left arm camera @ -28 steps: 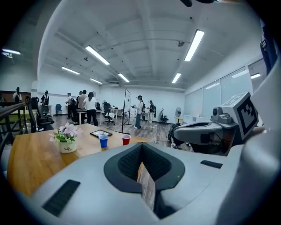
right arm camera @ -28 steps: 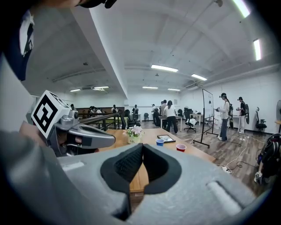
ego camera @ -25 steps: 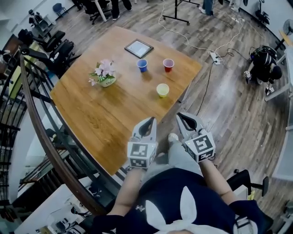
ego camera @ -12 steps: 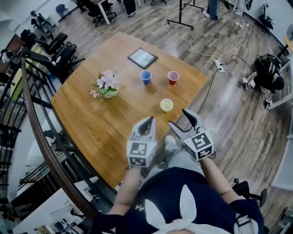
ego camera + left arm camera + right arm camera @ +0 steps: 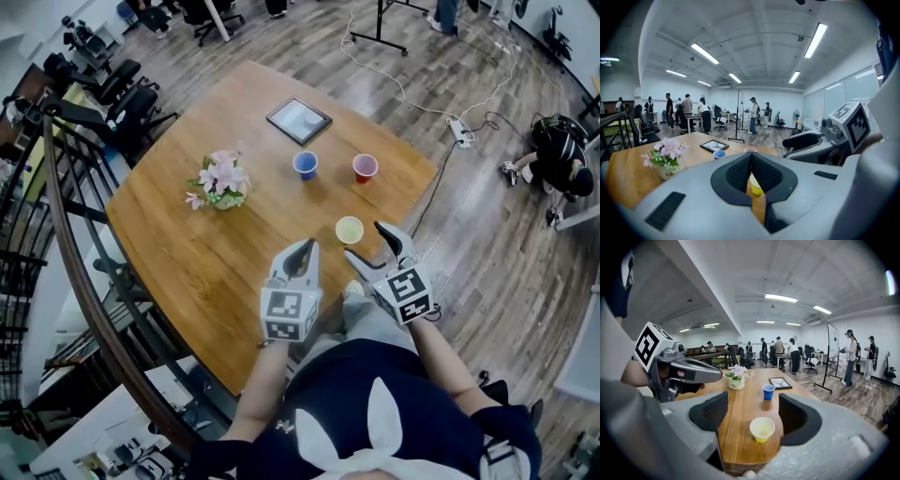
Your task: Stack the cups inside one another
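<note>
Three cups stand apart on the wooden table (image 5: 187, 244): a yellow cup (image 5: 349, 229) (image 5: 762, 429) nearest me, a blue cup (image 5: 305, 165) (image 5: 768, 391) and a red cup (image 5: 365, 168) farther back. My right gripper (image 5: 367, 244) (image 5: 754, 416) is open; its jaws have just been opening and hold nothing. The yellow cup stands just ahead of them near the table's edge. My left gripper (image 5: 302, 251) (image 5: 751, 154) hovers beside it, over the table, shut and empty. In the left gripper view the yellow cup (image 5: 756, 185) shows through the gap below its pads.
A pot of pink flowers (image 5: 221, 181) (image 5: 736, 376) stands at the table's left. A tablet (image 5: 299, 120) (image 5: 780, 383) lies at the far end behind the blue cup. A curved railing (image 5: 84, 281) runs along the left. Cables and a power strip (image 5: 461, 134) lie on the floor at right.
Both grippers have moved forward toward the table and the yellow cup. The right gripper's jaws went from shut to wide open. The cups have stayed where they were.
</note>
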Available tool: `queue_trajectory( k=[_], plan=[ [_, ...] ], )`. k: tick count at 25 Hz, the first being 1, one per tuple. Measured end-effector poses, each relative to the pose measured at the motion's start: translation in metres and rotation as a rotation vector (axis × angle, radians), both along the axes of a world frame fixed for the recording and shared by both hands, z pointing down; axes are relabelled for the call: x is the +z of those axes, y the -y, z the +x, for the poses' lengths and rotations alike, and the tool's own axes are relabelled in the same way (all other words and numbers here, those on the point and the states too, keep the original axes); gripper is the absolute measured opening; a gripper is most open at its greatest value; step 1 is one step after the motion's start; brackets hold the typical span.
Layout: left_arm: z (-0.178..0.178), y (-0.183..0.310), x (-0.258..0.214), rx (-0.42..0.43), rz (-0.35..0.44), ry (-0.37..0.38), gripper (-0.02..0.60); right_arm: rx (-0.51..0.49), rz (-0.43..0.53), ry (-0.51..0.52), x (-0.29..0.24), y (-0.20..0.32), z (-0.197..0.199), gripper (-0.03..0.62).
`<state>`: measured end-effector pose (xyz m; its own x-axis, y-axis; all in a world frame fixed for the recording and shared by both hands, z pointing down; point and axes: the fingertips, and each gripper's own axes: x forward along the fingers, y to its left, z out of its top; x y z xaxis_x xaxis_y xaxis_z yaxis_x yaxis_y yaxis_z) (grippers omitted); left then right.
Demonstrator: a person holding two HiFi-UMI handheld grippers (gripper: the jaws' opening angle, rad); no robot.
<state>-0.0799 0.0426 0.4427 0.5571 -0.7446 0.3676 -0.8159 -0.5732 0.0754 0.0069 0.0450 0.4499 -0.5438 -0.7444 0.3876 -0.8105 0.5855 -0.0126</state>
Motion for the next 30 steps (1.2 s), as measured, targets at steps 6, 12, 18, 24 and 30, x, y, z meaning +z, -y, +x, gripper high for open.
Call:
queue_trajectory(
  k=[6, 12, 18, 24, 30],
  plan=[
    [-0.006, 0.021, 0.011, -0.017, -0.034, 0.009, 0.017, -0.026, -0.055, -0.016, 0.028, 0.023, -0.005, 0.362],
    [-0.006, 0.035, 0.026, -0.02, -0.055, 0.055, 0.017, -0.062, -0.131, -0.058, 0.065, 0.036, -0.005, 0.37],
    [-0.002, 0.039, 0.045, -0.006, -0.098, 0.086, 0.017, -0.085, -0.211, -0.077, 0.1, 0.045, -0.005, 0.37],
    [0.008, 0.045, 0.06, 0.01, -0.127, 0.101, 0.018, -0.12, -0.272, -0.114, 0.13, 0.053, -0.008, 0.37],
    [0.01, 0.047, 0.072, 0.01, -0.158, 0.118, 0.017, -0.142, -0.323, -0.153, 0.152, 0.058, -0.009, 0.37]
  ],
)
